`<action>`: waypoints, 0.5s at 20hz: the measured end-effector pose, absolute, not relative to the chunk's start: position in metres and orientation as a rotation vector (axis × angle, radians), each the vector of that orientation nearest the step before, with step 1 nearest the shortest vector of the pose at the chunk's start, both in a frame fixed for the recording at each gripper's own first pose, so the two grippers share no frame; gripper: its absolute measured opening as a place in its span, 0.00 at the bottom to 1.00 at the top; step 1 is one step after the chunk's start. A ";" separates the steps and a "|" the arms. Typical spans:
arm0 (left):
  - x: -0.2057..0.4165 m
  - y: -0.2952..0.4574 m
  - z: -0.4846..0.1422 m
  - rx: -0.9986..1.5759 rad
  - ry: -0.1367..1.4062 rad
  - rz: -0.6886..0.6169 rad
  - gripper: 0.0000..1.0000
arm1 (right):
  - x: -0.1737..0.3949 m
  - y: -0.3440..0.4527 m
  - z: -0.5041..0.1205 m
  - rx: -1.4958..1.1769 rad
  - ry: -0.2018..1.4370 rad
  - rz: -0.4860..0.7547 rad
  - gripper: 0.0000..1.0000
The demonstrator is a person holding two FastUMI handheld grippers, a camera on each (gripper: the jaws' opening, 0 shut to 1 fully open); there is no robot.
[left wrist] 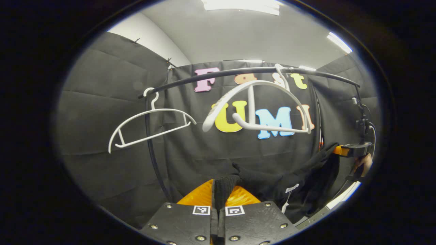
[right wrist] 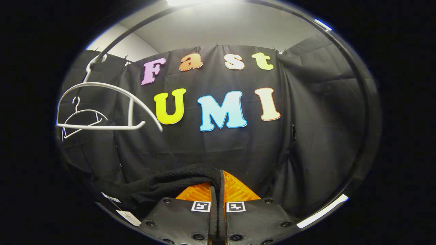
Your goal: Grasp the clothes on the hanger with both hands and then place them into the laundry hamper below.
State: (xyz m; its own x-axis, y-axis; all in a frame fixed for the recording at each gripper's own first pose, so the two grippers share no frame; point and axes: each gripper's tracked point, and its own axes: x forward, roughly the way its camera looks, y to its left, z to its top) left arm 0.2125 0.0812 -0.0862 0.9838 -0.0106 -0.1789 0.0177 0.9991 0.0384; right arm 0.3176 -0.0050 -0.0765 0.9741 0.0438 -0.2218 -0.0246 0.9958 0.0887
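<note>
A black garment (left wrist: 272, 185) is stretched between my two grippers, off the hangers. In the left gripper view my left gripper (left wrist: 218, 200) is shut on a fold of its knit edge, and the cloth runs right to the other gripper (left wrist: 351, 149), held by a hand. In the right gripper view my right gripper (right wrist: 218, 189) is shut on the garment (right wrist: 180, 178), which drapes down to the left with white tags. Two bare white hangers hang on the black rail (left wrist: 238, 73): a near hanger (left wrist: 259, 105) and a far hanger (left wrist: 150, 126). The hamper is hidden.
The rail's black upright (left wrist: 153, 149) curves down left of my left gripper. In the right gripper view the rail frame (right wrist: 364, 102) arcs down the right side. A white strip (right wrist: 322, 211) lies low at the right. Black cloth walls close the booth.
</note>
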 end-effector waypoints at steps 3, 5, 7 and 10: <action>0.198 0.071 -0.088 0.046 0.183 -0.052 0.01 | 0.298 0.005 -0.075 0.079 0.231 0.046 0.03; 0.197 0.066 -0.091 0.044 0.185 -0.078 0.01 | 0.284 0.012 -0.074 0.073 0.231 0.054 0.03; 0.199 0.058 -0.095 0.040 0.189 -0.105 0.01 | 0.272 0.019 -0.073 0.066 0.234 0.065 0.02; 0.204 0.038 -0.099 0.042 0.191 -0.146 0.01 | 0.253 0.033 -0.074 0.062 0.244 0.084 0.03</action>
State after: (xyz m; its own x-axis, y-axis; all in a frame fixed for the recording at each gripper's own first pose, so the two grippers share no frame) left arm 0.2036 0.0380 -0.0994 0.9712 -0.1402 -0.1924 0.1481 0.9886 0.0273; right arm 0.2534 0.0334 -0.0743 0.9668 0.0901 -0.2390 -0.0751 0.9946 0.0711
